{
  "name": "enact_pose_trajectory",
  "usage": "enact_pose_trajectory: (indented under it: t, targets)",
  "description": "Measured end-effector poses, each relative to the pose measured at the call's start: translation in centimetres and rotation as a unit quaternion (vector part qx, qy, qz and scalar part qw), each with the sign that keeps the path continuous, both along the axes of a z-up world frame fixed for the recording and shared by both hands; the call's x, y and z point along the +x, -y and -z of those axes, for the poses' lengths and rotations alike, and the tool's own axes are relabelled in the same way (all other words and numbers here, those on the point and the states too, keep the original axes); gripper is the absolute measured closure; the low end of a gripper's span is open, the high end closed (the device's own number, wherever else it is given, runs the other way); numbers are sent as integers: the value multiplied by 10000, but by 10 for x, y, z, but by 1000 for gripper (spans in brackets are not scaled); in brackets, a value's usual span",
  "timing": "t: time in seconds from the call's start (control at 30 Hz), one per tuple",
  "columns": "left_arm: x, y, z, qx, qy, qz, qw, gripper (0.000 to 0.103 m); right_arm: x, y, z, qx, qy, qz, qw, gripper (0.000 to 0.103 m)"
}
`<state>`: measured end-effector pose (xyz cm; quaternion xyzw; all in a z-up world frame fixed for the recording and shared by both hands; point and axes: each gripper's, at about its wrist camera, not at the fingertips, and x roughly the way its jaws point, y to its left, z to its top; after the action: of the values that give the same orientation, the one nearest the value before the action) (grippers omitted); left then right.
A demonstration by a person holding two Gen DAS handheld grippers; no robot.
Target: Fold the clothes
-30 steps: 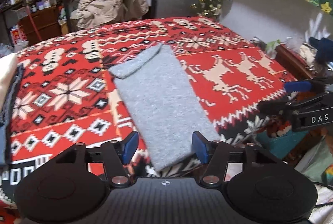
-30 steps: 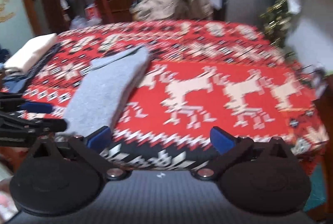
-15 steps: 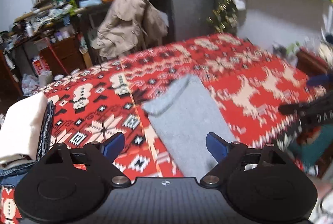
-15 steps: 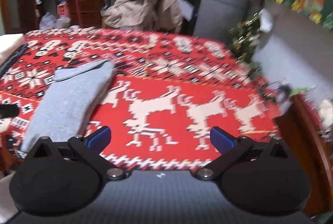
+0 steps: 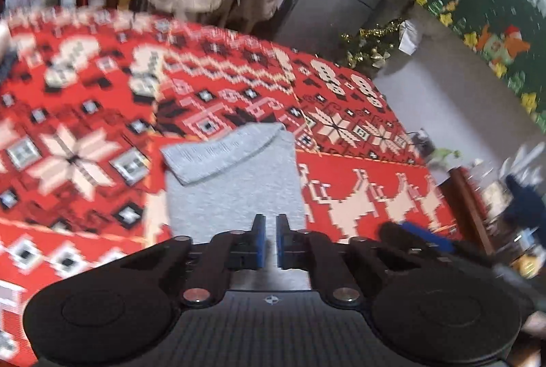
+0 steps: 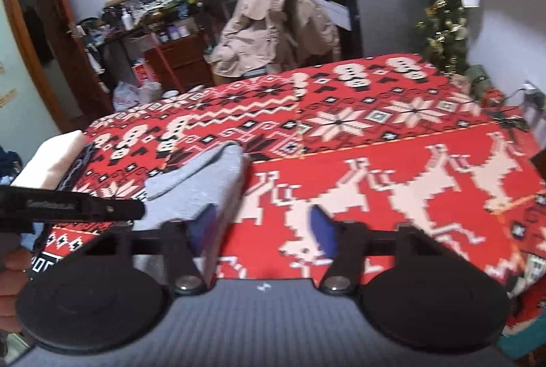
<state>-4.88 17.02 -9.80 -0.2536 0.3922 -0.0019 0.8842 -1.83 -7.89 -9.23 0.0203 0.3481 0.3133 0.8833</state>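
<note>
My left hand-held gripper (image 5: 269, 240) has its blue pads nearly together at the near end of the grey knit garment (image 5: 235, 186); whether cloth sits between them I cannot tell, though I judge the spot suits lifting that end over; my right hand-held gripper (image 6: 262, 230) is spread wide, one pad just beside the garment's right edge. The garment lies as a long narrow strip near the near edge of the bench (image 6: 392, 196), under its red patterned cloth; a cream folded stack (image 6: 51, 158) sits at the left edge, well apart; nothing blocks a fold.
</note>
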Motion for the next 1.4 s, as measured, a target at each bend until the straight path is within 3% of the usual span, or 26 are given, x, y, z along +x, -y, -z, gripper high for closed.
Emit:
enact_pose_trajectory:
  t: [0.1,0.17,0.3,0.53,0.67,1.1,1.27,1.4]
  targets:
    - [13,-4,2,-284,-21,-75,9996,99,11,-15,12,124,-98,-177,9997,90]
    - [22,-6,3,-349,-4,-135,9993,99,19,-26,19,255,-174,-313,9990,96]
    - [44,-14,11,-525,-114,-261,9982,99,39,-48,30,563,-296,-472,9969,96]
    - [58,-14,29,-179,-409,-239,9987,99,67,-77,64,580,-670,-483,9949,97]
    - [59,-16,34,-130,-438,-233,9987,99,60,-86,70,333,-338,-524,9975,98]
    - [33,-10,17,-272,-289,5,9992,99,19,-59,59,317,-532,-737,9954,95]
    - [18,-6,25,-343,-438,70,9984,99,10,-62,66,96,-444,-745,9962,95]
    - [2,-4,20,-379,-385,120,9985,99,-1,-51,52,211,-435,-837,9953,93]
